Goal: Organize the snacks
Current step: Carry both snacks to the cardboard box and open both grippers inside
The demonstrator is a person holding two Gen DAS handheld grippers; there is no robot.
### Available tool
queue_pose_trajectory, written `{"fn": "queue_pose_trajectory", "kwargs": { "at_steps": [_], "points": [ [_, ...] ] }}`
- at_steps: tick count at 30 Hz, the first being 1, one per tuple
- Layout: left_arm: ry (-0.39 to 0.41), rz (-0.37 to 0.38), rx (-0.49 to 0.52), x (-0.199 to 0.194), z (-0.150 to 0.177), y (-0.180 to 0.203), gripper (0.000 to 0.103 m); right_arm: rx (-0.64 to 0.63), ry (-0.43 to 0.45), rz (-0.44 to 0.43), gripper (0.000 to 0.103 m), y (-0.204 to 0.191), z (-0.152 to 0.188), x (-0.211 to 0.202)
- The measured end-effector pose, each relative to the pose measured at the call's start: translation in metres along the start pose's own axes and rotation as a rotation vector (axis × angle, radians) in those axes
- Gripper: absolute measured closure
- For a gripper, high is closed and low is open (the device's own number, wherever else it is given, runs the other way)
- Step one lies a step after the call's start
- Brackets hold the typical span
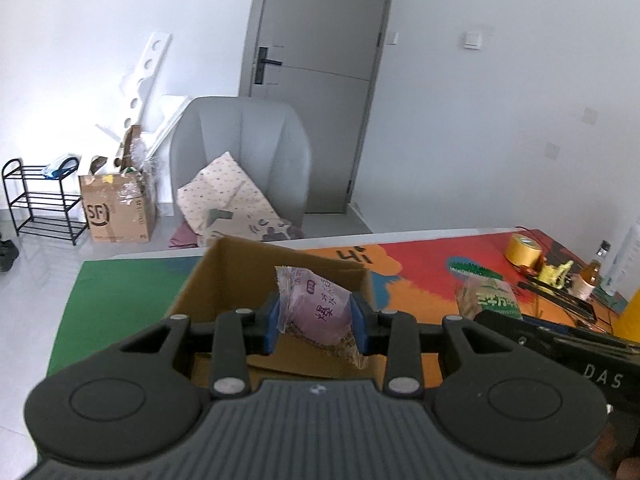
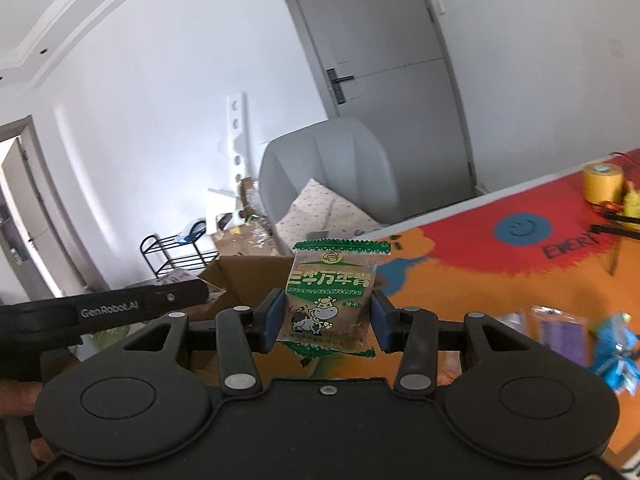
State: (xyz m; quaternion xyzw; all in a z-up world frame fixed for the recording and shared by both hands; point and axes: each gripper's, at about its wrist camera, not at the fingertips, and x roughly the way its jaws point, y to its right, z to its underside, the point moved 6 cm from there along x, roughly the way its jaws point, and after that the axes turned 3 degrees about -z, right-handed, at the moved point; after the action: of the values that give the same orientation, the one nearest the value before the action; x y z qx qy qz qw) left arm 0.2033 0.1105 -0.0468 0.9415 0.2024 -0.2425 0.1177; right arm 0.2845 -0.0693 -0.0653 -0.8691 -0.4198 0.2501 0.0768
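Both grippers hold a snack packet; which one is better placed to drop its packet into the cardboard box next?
Left, probably. The left gripper holds the purple packet right above the open cardboard box. The right gripper with the green packet looks off to the box's side, over the mat.

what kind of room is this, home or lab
Most likely a home room: a grey armchair with a cushion, a shoe rack by the wall, and a bright mat on the table.
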Motion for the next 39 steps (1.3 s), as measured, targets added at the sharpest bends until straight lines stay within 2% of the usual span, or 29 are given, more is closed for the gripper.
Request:
{"fn": "queue_pose_trajectory", "kwargs": {
  "at_steps": [8, 11, 13, 19, 21, 24, 25, 26, 34, 39],
  "points": [
    [-0.024, -0.037, -0.061, 0.016, -0.002, -0.029, 0.067, -0.03, -0.022, -0.039, 0.059, -0.026, -0.006, 0.024],
    [-0.01, -0.06, -0.067, 0.019, -0.004, -0.036, 0.057, -0.032, -0.03, -0.05, 0.059, -0.035, -0.008, 0.032],
    [-0.007, -0.07, -0.081, 0.02, -0.005, -0.039, 0.044, -0.017, -0.037, -0.073, 0.059, -0.04, -0.01, 0.036],
    [0.017, -0.088, -0.095, 0.012, -0.006, -0.044, 0.024, -0.025, -0.045, -0.081, 0.059, -0.049, -0.013, 0.048],
    [0.029, -0.1, -0.092, 0.008, -0.006, -0.046, 0.021, -0.023, -0.044, -0.089, 0.058, -0.051, -0.014, 0.051],
    [0.021, -0.106, -0.095, 0.007, -0.004, -0.047, 0.015, 0.03, -0.045, -0.091, 0.036, -0.043, -0.014, 0.05],
    [0.017, -0.104, -0.096, 0.008, -0.004, -0.049, 0.015, 0.041, -0.038, -0.088, 0.023, -0.04, -0.014, 0.048],
    [0.012, -0.103, -0.093, 0.008, -0.002, -0.048, 0.015, 0.044, -0.03, -0.082, 0.015, -0.039, -0.013, 0.045],
    [0.008, -0.096, -0.092, 0.003, 0.002, -0.035, 0.005, 0.071, -0.015, 0.008, 0.002, -0.011, -0.01, 0.018],
    [0.002, -0.076, -0.075, 0.001, 0.009, -0.02, 0.005, 0.096, -0.006, 0.05, 0.0, 0.009, -0.007, 0.002]
  ]
}}
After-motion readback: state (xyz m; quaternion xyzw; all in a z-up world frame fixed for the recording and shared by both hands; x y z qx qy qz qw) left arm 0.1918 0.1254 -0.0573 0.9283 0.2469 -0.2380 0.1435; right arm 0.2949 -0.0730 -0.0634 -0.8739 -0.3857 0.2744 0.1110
